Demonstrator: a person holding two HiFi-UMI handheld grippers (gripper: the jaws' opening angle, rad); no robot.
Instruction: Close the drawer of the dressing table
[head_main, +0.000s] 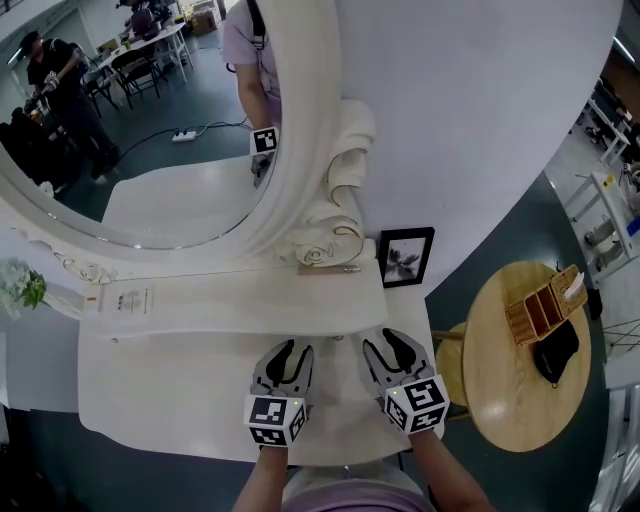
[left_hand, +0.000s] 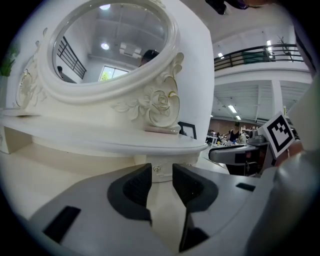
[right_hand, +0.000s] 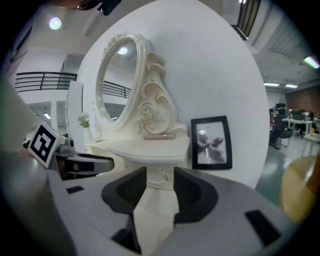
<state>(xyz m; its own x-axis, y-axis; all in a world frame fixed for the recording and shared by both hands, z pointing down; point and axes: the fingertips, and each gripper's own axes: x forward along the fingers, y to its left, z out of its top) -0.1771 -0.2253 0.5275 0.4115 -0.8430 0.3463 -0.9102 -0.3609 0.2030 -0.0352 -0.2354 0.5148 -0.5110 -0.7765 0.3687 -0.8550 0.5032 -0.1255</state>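
Note:
The white dressing table (head_main: 170, 385) carries a raised shelf (head_main: 250, 300) and an oval mirror (head_main: 130, 150). Under the shelf's right end sits a small white front with an ornate knob (left_hand: 158, 170) (right_hand: 165, 176); the shelf hides it in the head view. My left gripper (head_main: 285, 352) (left_hand: 161, 176) hovers over the tabletop and points at that knob, jaws apart with nothing between them. My right gripper (head_main: 388, 346) (right_hand: 160, 181) is beside it on the right, aimed the same way, also apart and empty. Neither touches the knob.
A black picture frame (head_main: 406, 256) (right_hand: 211, 142) leans on the wall at the table's back right. To the right stands a round wooden table (head_main: 500, 400) with a wooden basket (head_main: 545, 305). A small plant (head_main: 20, 285) is at the far left. People show in the mirror.

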